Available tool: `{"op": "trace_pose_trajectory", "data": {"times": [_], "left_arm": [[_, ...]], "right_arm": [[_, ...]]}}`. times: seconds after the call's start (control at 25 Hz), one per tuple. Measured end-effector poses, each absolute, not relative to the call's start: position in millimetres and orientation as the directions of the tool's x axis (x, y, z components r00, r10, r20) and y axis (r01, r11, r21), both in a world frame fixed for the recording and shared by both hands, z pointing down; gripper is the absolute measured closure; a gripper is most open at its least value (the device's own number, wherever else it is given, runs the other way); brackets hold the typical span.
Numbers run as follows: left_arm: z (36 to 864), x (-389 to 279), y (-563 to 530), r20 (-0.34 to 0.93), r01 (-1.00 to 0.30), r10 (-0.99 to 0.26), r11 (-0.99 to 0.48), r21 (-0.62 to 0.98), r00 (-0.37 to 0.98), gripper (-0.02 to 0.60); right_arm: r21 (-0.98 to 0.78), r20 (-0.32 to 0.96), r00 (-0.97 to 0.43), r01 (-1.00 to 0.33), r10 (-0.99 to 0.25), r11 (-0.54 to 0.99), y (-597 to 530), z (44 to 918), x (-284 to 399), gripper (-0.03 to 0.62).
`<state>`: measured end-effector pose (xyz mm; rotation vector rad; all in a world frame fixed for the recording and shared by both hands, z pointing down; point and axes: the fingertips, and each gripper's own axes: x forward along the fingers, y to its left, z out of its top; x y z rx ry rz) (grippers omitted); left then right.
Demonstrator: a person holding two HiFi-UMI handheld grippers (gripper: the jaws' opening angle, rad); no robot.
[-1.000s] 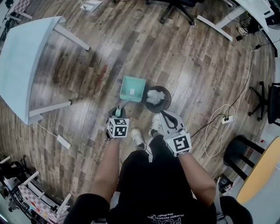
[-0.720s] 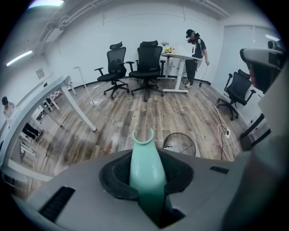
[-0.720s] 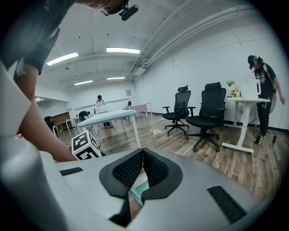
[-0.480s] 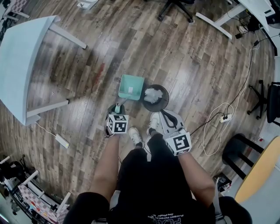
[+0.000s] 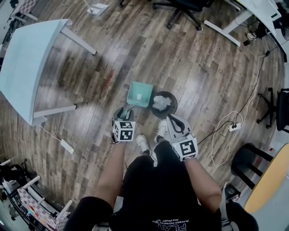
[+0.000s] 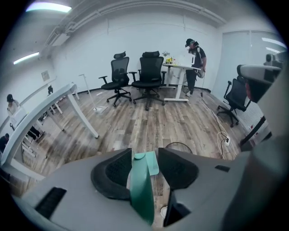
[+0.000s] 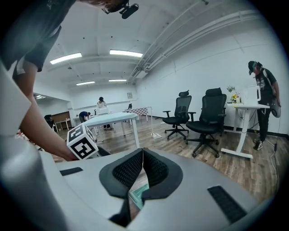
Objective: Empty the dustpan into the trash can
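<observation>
A teal dustpan [image 5: 139,94] lies on the wooden floor against a round black trash can [image 5: 163,103], which holds crumpled white paper [image 5: 160,101]. The pan's handle [image 5: 128,107] runs back to my left gripper [image 5: 125,113]. In the left gripper view the handle [image 6: 141,189] stands between the jaws as they open, with a gap on its right side; the can's rim [image 6: 178,145] shows beyond. My right gripper [image 5: 171,121] hovers near the can's near side, shut and holding nothing. In its own view the pads [image 7: 156,168] meet, with a bit of the teal pan [image 7: 139,195] below them.
A pale table [image 5: 27,67] stands to the left and an office chair [image 5: 180,6] at the far side. A white cable and power strip [image 5: 234,127] lie to the right. The person's shoes [image 5: 142,142] are just behind the dustpan. Another person [image 6: 196,58] stands at a far desk.
The dustpan stays on the floor beside the can. My left gripper has lifted slightly along the handle. The right gripper has kept still.
</observation>
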<state>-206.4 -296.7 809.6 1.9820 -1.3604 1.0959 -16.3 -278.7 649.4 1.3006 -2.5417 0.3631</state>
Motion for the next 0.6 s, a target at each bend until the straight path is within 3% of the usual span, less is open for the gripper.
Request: {"op": "trace_pose_trajectory", "data": {"times": [0.16,0.6], "left_arm": [[760.1,-201.3,-283.3,0.778,-0.906,-0.585,-0.420,-0.049,0.229,0.396],[611.0,-211.5,-240.1,0.556,-0.913,-0.767,-0.406,-0.036,0.319,0.557]], "right_arm": [[-0.074,0.310,-0.555,-0.823,-0.772,0.563,-271.9,628.0,-24.0,0.569],[-0.002,0.183,-0.540,-0.836,-0.822,0.549,-238.2,559.3,-56.8,0.571]]}}
